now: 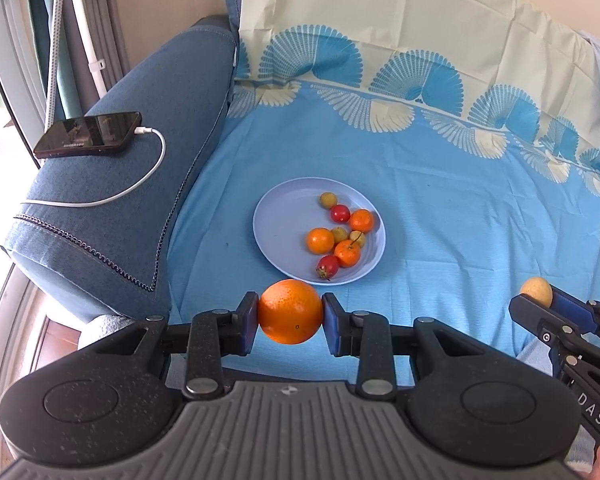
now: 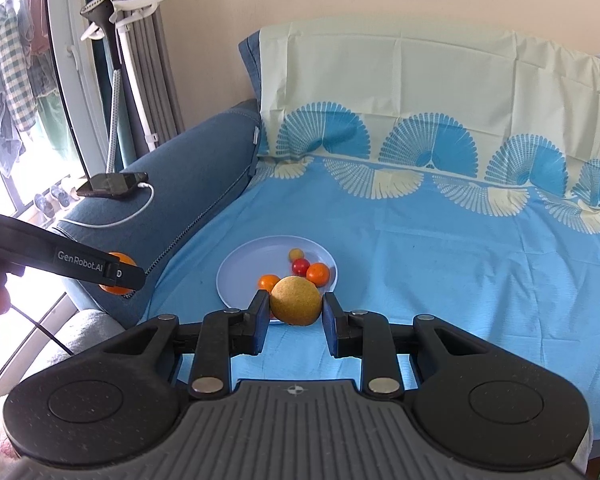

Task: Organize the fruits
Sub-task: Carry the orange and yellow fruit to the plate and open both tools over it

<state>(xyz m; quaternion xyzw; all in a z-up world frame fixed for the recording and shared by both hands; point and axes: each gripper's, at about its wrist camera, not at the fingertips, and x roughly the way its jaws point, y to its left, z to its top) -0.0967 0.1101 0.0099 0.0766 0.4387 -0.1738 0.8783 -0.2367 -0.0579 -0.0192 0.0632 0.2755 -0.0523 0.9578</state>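
Note:
A pale blue plate [image 1: 284,216] lies on the blue sheet and holds several small fruits: oranges [image 1: 320,239], red ones [image 1: 340,213] and yellow-green ones [image 1: 328,199]. My left gripper [image 1: 290,312] is shut on a large orange [image 1: 290,310] just in front of the plate's near rim. My right gripper [image 2: 295,302] is shut on a yellow-brown round fruit [image 2: 295,300], held before the plate [image 2: 240,268]. In the left wrist view the right gripper and its fruit [image 1: 536,290] show at the right edge. In the right wrist view the left gripper's orange [image 2: 118,276] shows at the left.
A blue sofa armrest [image 1: 112,208] stands left of the plate, with a black phone [image 1: 88,134] and white charging cable [image 1: 140,184] on it. The patterned sheet [image 1: 460,200] covers the seat and backrest. A window and curtains are at far left.

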